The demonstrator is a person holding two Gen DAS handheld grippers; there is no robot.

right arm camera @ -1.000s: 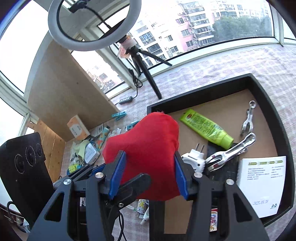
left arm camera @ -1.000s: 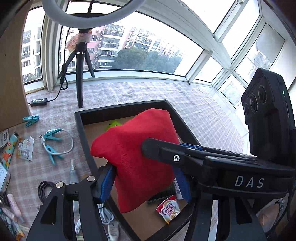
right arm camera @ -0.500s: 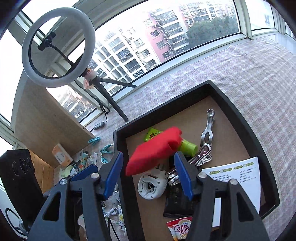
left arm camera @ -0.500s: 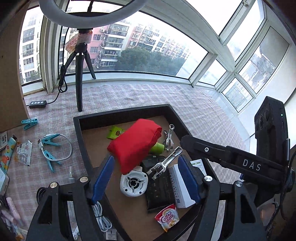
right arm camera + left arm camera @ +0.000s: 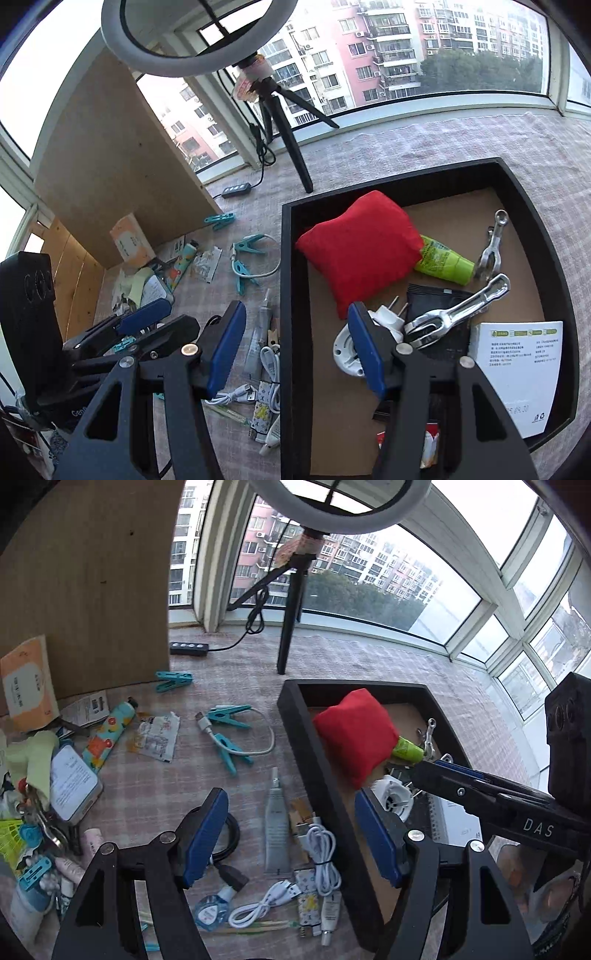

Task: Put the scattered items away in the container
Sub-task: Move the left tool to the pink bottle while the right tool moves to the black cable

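A black tray (image 5: 291, 280) with a brown floor lies on the checked cloth; it also shows in the left wrist view (image 5: 317, 775). A red cloth bag (image 5: 360, 251) lies in its near left corner, over a green tube (image 5: 445, 260), and shows in the left wrist view (image 5: 354, 734). My left gripper (image 5: 291, 834) is open and empty above a grey tube (image 5: 276, 823) and white cables (image 5: 321, 845) left of the tray. My right gripper (image 5: 297, 347) is open and empty over the tray's left wall.
The tray also holds metal clamps (image 5: 458, 314), a white plug (image 5: 384, 321), a white booklet (image 5: 517, 365) and a sachet. Left of it lie teal clips (image 5: 225, 734), a phone (image 5: 72, 782), packets and cables. A ring-light tripod (image 5: 291, 620) and a wooden board (image 5: 85, 583) stand behind.
Both grippers let go of the red bag, which now lies in the tray. Both have drawn back and swung left, toward the scattered items.
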